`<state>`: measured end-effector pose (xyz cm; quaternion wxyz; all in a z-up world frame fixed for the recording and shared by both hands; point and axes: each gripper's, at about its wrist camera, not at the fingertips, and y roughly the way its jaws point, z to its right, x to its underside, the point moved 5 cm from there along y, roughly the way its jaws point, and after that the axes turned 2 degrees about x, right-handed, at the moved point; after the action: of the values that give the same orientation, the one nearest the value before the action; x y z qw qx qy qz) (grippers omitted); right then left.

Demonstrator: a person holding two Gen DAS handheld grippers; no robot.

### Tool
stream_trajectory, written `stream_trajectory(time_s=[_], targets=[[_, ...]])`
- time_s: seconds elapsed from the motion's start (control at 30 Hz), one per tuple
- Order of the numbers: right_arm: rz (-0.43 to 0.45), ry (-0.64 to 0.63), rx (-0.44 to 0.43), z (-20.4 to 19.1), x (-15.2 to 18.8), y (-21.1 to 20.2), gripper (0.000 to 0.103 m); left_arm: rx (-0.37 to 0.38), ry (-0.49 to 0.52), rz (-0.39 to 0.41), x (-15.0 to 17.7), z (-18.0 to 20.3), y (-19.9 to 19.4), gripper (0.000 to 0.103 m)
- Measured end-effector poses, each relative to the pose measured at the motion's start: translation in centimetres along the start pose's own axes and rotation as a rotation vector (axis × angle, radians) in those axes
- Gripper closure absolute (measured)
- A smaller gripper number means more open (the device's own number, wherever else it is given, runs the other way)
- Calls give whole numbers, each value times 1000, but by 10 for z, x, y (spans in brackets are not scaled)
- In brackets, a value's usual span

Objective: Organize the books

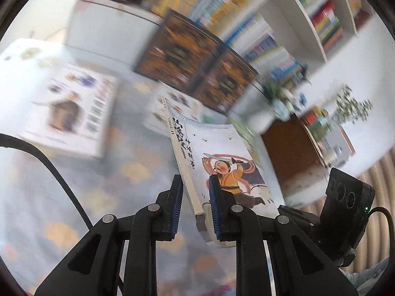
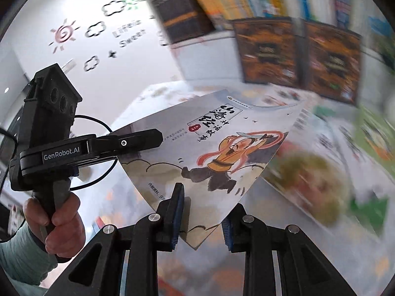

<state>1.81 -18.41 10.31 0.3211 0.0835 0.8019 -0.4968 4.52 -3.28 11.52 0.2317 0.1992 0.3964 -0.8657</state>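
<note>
We work before a white bookshelf (image 1: 306, 22) packed with coloured spines, two dark boxed volumes (image 1: 197, 66) leaning against its base, with more picture books (image 1: 71, 113) spread flat on the patterned cloth (image 1: 111, 185) below. Between our two tools, held clear of the cloth, is the illustrated storybook (image 2: 222, 153), its swordsman cover tilted up. To do this step well, we judge the book should be carried level toward the shelf with both grips kept near the spine, so the soft cover does not sag or twist. Our left gripper (image 1: 196, 204) is closed to a narrow gap on the storybook's spine corner, pads either side. Our right gripper (image 2: 201, 217) straddles the lower corner of the cover; its jaws look partly open, and we cannot tell whether they pinch it. The person's left hand (image 2: 59, 224) wraps the handle upright, that tool reaching in sideways.
</note>
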Motion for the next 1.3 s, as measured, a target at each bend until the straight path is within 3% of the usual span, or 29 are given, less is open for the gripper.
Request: stream_trajectory(time_s=[0.27,0.53,0.93,1.17,1.3], targets=[[-94,43,-142,-52,-54,116,77,-105,-80,47,-40,-116,-26,86],[-154,48,-116,-64,-91,183,76,-86,-185,42,-62,-193,-9,86],[-229,120,-92,-47,-105,231,75,-68,-246,31,-66,-230,11,86],[-290,170,-71,-38,-93,239,75,-111,-295,38,-58,-246,-2,86],[-324,215,-124,-32,-80,225,75,-127,-285,20,-43,-245,-16,85]])
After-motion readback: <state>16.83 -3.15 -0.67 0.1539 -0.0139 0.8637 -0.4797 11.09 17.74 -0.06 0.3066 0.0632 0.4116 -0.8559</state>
